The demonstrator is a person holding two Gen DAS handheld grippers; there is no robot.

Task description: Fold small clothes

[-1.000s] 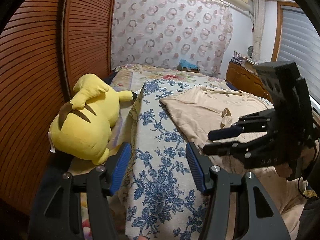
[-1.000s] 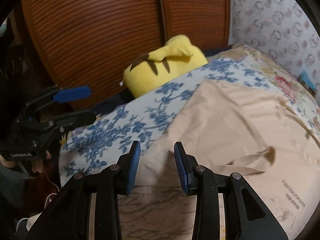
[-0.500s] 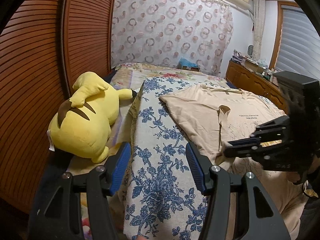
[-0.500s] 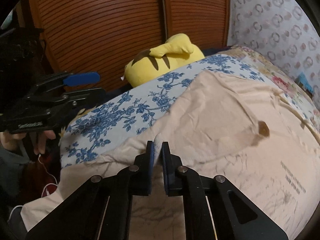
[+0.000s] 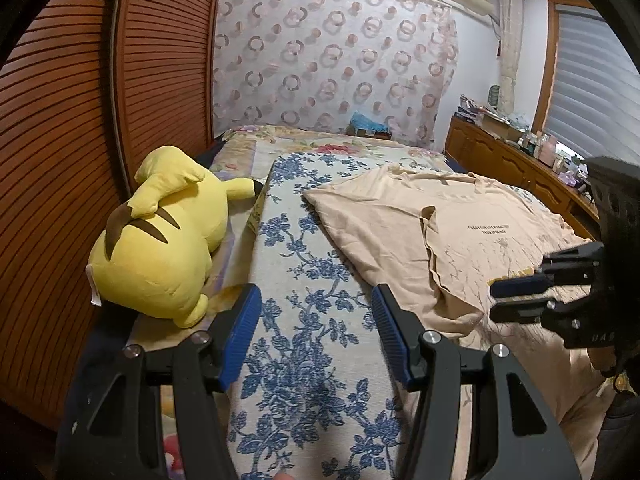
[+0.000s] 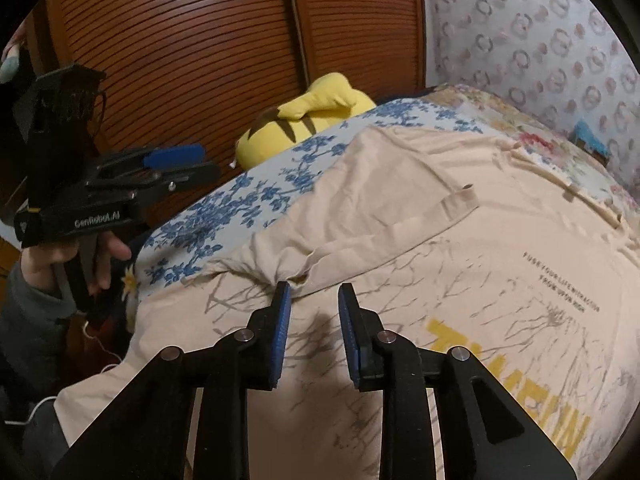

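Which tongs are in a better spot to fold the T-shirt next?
Probably the right tongs: they sit over the beige T-shirt, at its folded-over edge, and have just been opening. The left tongs hang open over the blue flowered cloth, beside the shirt.

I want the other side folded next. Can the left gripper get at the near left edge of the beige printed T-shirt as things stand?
Probably yes. The left gripper is open over the blue floral cloth, and nothing lies between it and the beige printed T-shirt; the right gripper sits further right.
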